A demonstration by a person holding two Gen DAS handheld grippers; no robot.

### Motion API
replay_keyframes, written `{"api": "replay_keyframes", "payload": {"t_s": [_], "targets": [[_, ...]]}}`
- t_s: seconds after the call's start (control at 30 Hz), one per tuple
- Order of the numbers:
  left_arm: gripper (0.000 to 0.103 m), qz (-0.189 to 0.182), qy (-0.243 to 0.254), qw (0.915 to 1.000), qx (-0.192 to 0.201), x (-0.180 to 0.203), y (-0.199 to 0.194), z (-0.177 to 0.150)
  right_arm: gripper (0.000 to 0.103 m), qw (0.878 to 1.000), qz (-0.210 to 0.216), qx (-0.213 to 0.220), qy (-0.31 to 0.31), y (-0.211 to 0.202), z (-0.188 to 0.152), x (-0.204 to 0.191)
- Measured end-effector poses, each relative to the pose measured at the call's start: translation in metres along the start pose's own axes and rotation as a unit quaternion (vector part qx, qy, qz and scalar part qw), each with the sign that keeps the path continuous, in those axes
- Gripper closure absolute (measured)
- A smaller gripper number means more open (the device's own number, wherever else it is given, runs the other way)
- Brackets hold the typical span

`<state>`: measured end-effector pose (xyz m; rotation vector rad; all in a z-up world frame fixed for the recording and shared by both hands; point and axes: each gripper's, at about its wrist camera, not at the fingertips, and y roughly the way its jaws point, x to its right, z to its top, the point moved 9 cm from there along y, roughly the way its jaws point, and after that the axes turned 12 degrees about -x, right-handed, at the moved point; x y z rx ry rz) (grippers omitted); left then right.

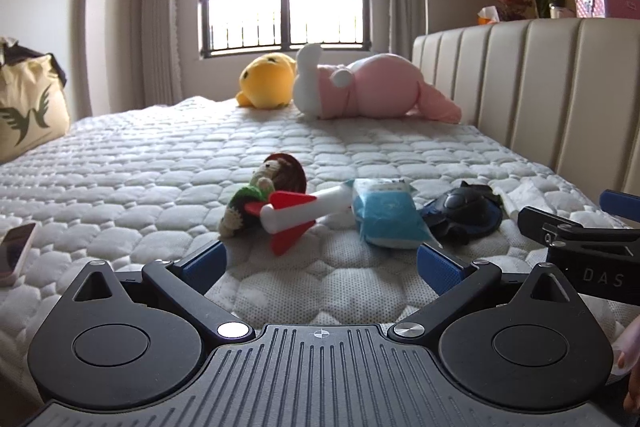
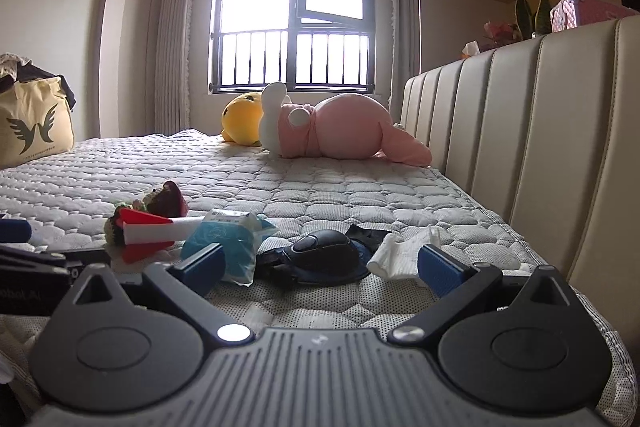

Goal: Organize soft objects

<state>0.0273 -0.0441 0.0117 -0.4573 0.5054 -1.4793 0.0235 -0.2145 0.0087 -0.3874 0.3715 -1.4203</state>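
On the quilted mattress (image 1: 160, 163) lie a crocheted doll (image 1: 264, 187), a red and white toy rocket (image 1: 296, 215), a blue tissue pack (image 1: 388, 215) and a dark blue pad with a black dome (image 1: 464, 211). A white cloth (image 2: 404, 251) rests beside that pad (image 2: 320, 255). Far off, a yellow plush (image 1: 266, 79) and a pink and white plush (image 1: 360, 87) lie by the window. My left gripper (image 1: 320, 263) is open, just short of the rocket. My right gripper (image 2: 320, 263) is open, just short of the tissue pack (image 2: 228, 243) and pad, nothing between its fingers.
A padded cream headboard (image 2: 520, 131) runs along the right side of the bed. A cream tote bag (image 1: 28, 107) stands at the left edge. A phone (image 1: 16, 247) lies near left. Plants and a pink case (image 1: 604, 1) sit on the shelf behind the headboard.
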Motion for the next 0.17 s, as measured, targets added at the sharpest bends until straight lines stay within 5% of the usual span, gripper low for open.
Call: {"api": "replay_keyframes", "payload": {"t_s": [0.17], "targets": [[0.0, -0.009, -0.004, 1.0, -0.001, 0.0023, 0.0038, 0.0068, 0.0, 1.0, -0.006, -0.017, -0.006, 0.0038, 0.0022, 0.0022]]}}
